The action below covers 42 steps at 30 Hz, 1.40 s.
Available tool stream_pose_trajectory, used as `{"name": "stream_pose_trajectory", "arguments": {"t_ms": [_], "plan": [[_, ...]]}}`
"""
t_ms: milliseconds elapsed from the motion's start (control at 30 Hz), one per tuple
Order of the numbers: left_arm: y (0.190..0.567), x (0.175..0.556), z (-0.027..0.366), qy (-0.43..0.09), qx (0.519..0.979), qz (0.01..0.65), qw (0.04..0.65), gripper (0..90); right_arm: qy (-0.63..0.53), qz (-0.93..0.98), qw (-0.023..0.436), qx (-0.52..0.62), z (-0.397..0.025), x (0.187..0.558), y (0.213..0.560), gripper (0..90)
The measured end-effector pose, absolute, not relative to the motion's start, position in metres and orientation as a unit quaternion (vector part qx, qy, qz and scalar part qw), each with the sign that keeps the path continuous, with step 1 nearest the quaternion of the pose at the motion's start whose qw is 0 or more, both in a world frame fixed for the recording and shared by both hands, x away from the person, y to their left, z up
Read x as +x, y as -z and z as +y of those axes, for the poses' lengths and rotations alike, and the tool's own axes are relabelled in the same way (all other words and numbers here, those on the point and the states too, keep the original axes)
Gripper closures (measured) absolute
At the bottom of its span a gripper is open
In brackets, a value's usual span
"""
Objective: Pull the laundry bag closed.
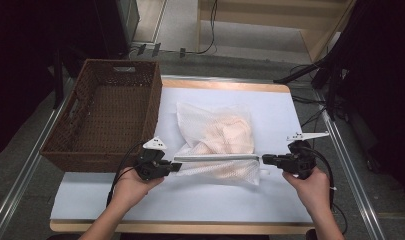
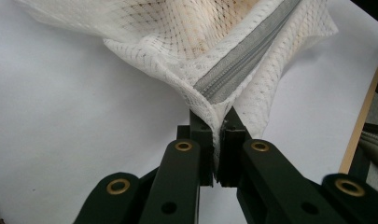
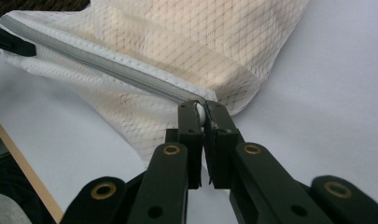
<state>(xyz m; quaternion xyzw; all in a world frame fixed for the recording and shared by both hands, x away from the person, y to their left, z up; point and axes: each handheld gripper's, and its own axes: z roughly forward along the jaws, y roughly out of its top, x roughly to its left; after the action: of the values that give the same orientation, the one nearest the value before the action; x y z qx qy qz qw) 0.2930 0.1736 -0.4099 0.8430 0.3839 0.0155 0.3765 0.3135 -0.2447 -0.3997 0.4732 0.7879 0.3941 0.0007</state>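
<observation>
Mesh bag [image 1: 217,137] (zipped) stretched between both grippers

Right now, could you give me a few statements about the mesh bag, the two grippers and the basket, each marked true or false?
1. The left gripper is shut on the corner of the mesh bag at one end of the zipper. True.
2. The right gripper hangs open above the table. False: it is shut on the small white zipper pull at the zipper's other end.
3. The mesh bag lies inside the wicker basket. False: it lies on the white table, beside the basket.
4. The zipper is closed along its length. True.
5. The bag is empty. False: something pale peach shows through the mesh.
</observation>
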Motion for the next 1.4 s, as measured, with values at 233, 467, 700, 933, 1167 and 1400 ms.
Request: {"name": "stream_pose_trajectory", "arguments": {"t_ms": [233, 467, 700, 933, 1167, 1400], "plan": [[0.414, 0.292, 0.173, -0.007, 0.844, 0.387, 0.372, 88.6, -0.392, 0.790, -0.002, 0.472, -0.244, 0.314, 0.401, 87.8], [0.416, 0.288, 0.175, -0.001, 0.847, 0.390, 0.361, 89.0, -0.381, 0.796, -0.001, 0.471, -0.240, 0.313, 0.402, 88.1], [0.421, 0.285, 0.177, 0.003, 0.845, 0.396, 0.359, 88.9, -0.367, 0.800, -0.002, 0.474, -0.240, 0.315, 0.408, 88.0], [0.426, 0.284, 0.176, 0.014, 0.846, 0.392, 0.360, 84.6, -0.371, 0.807, -0.008, 0.460, -0.238, 0.316, 0.413, 86.9], [0.423, 0.281, 0.181, 0.005, 0.845, 0.384, 0.372, 53.8, -0.384, 0.803, 0.005, 0.455, -0.238, 0.315, 0.413, 73.4], [0.418, 0.275, 0.188, -0.014, 0.840, 0.382, 0.385, 39.8, -0.393, 0.800, 0.034, 0.452, -0.240, 0.316, 0.412, 57.0]]}}
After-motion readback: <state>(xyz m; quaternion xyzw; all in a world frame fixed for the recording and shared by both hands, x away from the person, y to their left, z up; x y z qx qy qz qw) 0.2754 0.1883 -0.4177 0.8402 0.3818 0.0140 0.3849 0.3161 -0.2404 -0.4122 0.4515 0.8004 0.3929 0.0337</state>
